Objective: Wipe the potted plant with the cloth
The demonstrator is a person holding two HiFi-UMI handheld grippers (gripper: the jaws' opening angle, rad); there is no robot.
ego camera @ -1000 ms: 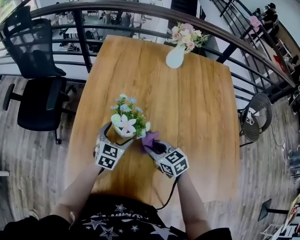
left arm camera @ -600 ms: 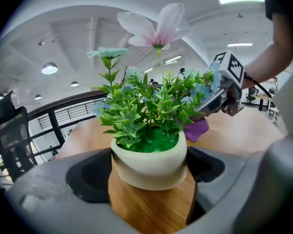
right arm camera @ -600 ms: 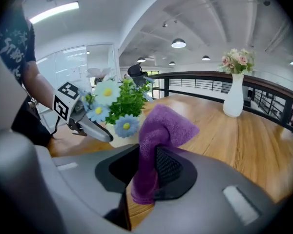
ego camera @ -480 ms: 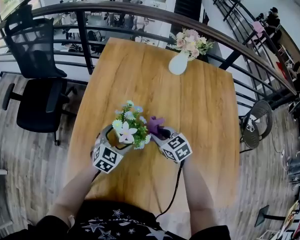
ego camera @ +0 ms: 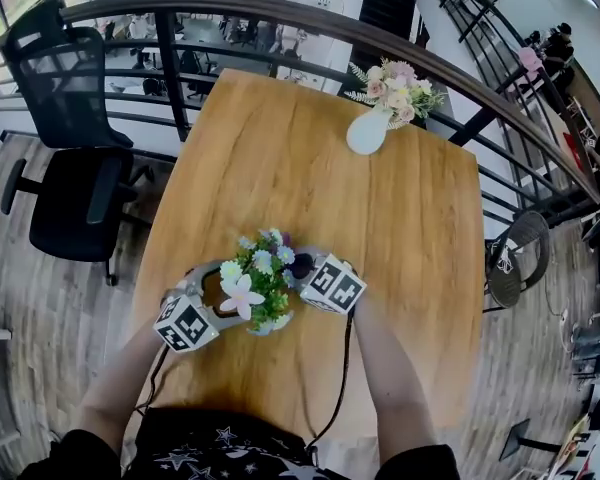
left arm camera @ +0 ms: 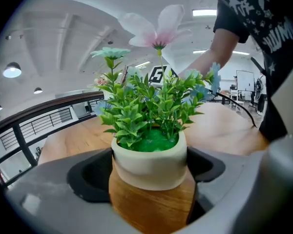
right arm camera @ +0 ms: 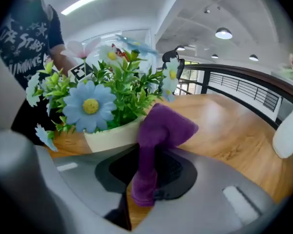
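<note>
Purple cloth, pinched by right gripper, touches potted plant.

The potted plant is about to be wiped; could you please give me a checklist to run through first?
1. The potted plant clamped at its pot by the left gripper: ok.
2. The cloth pinched in the right gripper: ok.
3. The cloth touching the pot: cannot tell.
4. The pot resting on the table: cannot tell.
5. The white vase far from both grippers: ok.
</note>
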